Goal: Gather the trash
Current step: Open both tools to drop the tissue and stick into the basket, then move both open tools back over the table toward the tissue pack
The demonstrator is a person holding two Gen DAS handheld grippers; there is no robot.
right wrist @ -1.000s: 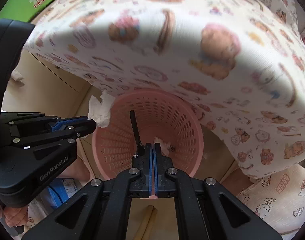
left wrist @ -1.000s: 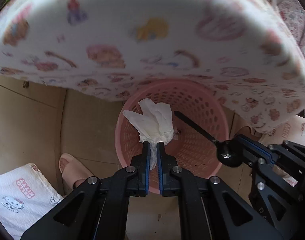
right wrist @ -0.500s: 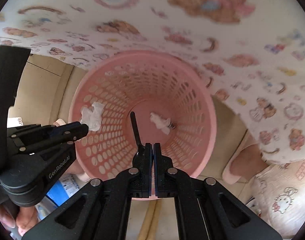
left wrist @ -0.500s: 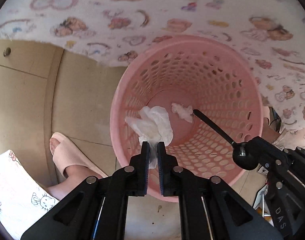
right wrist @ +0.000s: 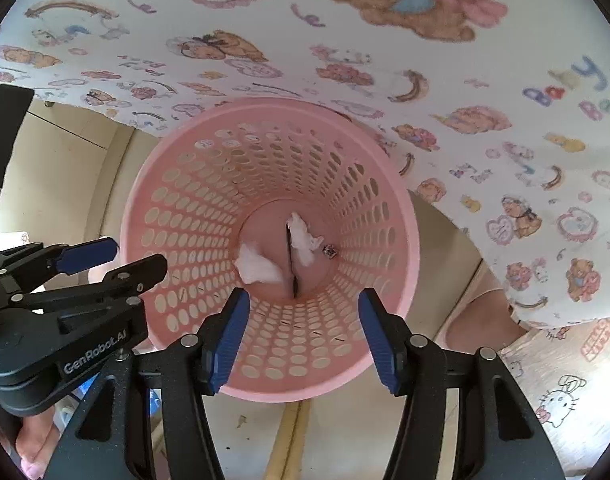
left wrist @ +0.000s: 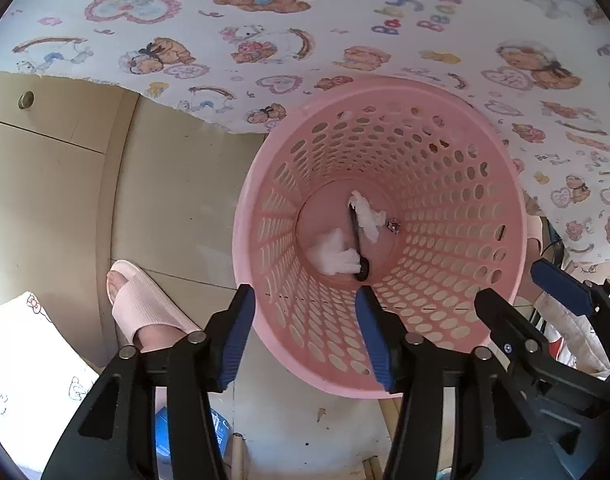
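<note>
A pink perforated waste basket [left wrist: 485, 280] [right wrist: 177, 208] stands on the floor below both grippers. On its bottom lie a crumpled white tissue [left wrist: 333, 256] [right wrist: 257, 266], a second white tissue [left wrist: 367, 216] [right wrist: 303, 236], a black spoon [left wrist: 357, 240] [right wrist: 291, 256] and a small dark scrap [left wrist: 393, 225] [right wrist: 329, 251]. My left gripper [left wrist: 305, 320] [right wrist: 113, 260] is open and empty above the basket's near rim. My right gripper [right wrist: 303, 320] [left wrist: 521, 284] is open and empty over the basket.
A table edge covered with a white bear-print cloth [left wrist: 305, 20] [right wrist: 465, 80] overhangs the basket's far side. A foot in a pink slipper [left wrist: 141, 304] stands left of the basket on the beige tile floor [left wrist: 65, 184]. Wooden sticks [right wrist: 285, 440] lie on the floor below.
Both grippers have opened. The tissue dropped from my left gripper and the black spoon from my right one; both now lie on the basket's bottom.
</note>
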